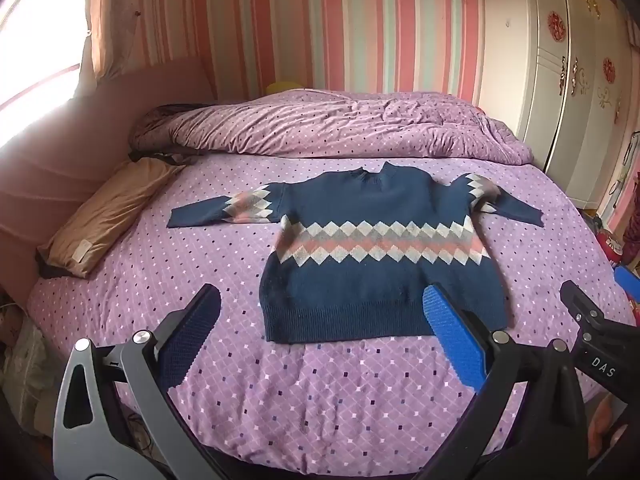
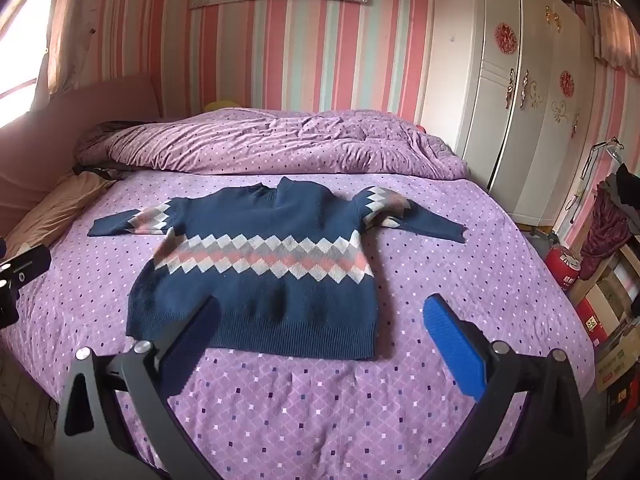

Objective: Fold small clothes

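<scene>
Sweater (image 1: 380, 276) lies flat on the purple bedspread (image 1: 320, 400), hem toward both cameras, collar away, sleeves spread sideways. Left gripper (image 1: 322, 300) and right gripper (image 2: 320, 312) hang above it, jaws spread wide and empty. Beyond sit a bunched quilt (image 1: 340, 124), a tan pillow (image 1: 108, 216) left, a white wardrobe (image 2: 520, 120) right.

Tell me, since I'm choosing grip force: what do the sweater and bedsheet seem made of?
Sweater: apparently soft knit yarn, matte, with a ribbed hem and knitted-in diamond band. Bedsheet: seemingly thin woven printed fabric, matte, lightly creased; fibre unclear.
</scene>
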Demonstrator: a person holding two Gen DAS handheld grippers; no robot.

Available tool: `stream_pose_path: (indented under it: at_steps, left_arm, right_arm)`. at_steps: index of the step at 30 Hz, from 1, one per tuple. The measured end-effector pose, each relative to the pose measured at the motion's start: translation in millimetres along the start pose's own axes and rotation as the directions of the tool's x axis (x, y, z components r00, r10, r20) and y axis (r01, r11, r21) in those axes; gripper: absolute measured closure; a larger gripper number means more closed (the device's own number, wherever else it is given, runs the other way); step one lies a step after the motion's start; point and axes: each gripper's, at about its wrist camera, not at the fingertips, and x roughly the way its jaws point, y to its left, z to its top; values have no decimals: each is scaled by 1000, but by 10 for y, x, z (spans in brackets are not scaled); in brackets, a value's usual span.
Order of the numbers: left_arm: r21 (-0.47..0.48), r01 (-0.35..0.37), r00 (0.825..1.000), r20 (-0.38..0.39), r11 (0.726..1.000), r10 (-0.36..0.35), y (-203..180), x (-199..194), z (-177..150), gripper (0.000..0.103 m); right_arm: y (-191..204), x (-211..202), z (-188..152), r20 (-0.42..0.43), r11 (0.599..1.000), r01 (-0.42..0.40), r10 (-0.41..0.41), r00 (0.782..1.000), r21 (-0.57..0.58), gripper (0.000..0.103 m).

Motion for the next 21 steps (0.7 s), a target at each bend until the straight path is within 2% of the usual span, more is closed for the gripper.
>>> stream_pose_path:
  at_steps: [21]
  left_arm:
    - [0,7,1000,-7,1000,-7,-36,-24,-4,3]
  right_arm:
    - [-38,-4,9,-7,1000,-14,14,1000,11,1]
